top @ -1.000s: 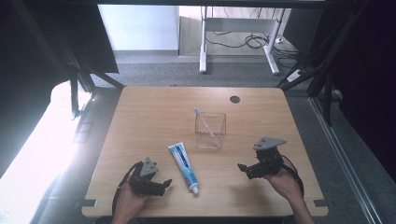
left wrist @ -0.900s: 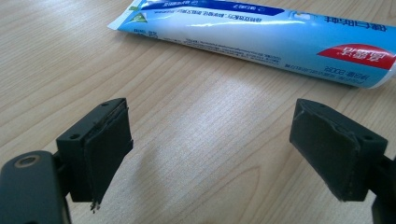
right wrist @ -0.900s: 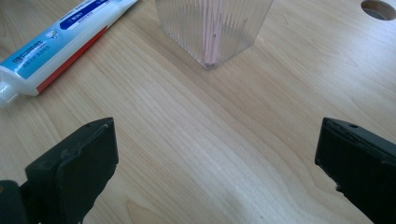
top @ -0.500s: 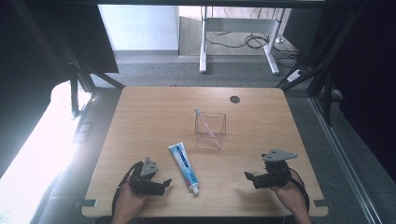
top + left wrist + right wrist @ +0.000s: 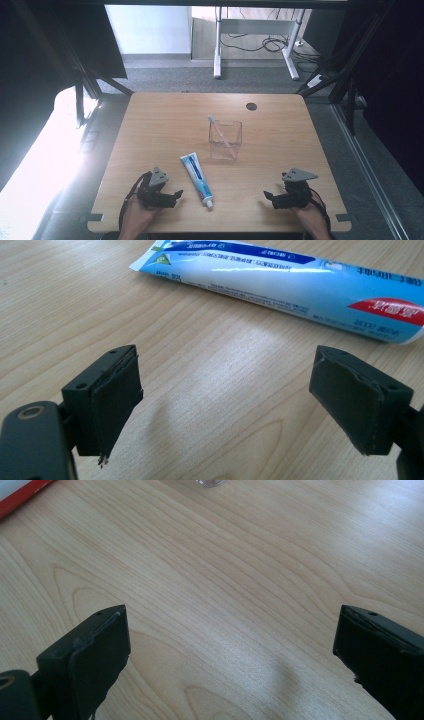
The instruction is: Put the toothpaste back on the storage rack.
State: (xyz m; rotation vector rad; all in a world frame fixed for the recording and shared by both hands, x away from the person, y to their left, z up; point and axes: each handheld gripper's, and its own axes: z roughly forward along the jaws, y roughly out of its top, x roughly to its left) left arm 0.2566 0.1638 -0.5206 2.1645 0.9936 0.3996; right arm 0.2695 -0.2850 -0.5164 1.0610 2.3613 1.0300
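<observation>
Toothpaste tube: a blue-and-white plastic toothpaste tube (image 5: 197,179) with a white cap lies flat on the light wooden worktop (image 5: 160,130), at about 6 o'clock from the worktop's middle, cap end toward the near edge and flat end toward the far side. In the left gripper view the tube (image 5: 280,282) crosses the upper part of the picture, with a red patch of print near its right end.
Tube contact: nothing grips it; it lies apart from both tongs.
Left tongs: the left tongs (image 5: 172,196) sit near the worktop's near edge at about 9 o'clock from the tube's cap, close beside it but not touching. In the left gripper view the left tongs (image 5: 225,400) stand wide apart with bare wood between them, holding nothing.
Right tongs: the right tongs (image 5: 270,198) sit near the near edge at about 3 o'clock from the tube's cap, well apart from it. In the right gripper view the right tongs (image 5: 227,665) are spread wide over bare wood and hold nothing.
Hands: a hand behind each gripper comes in from the near edge.
Clear cup: a clear square plastic cup (image 5: 225,139) stands upright at about 1 o'clock from the tube, near its flat end.
Toothbrush: a pink toothbrush (image 5: 219,131) with a white head leans inside the cup, head up and tilted toward 11 o'clock.
Worktop hole: a dark round cable hole (image 5: 251,106) lies at 1 o'clock from the cup, near the far edge.
</observation>
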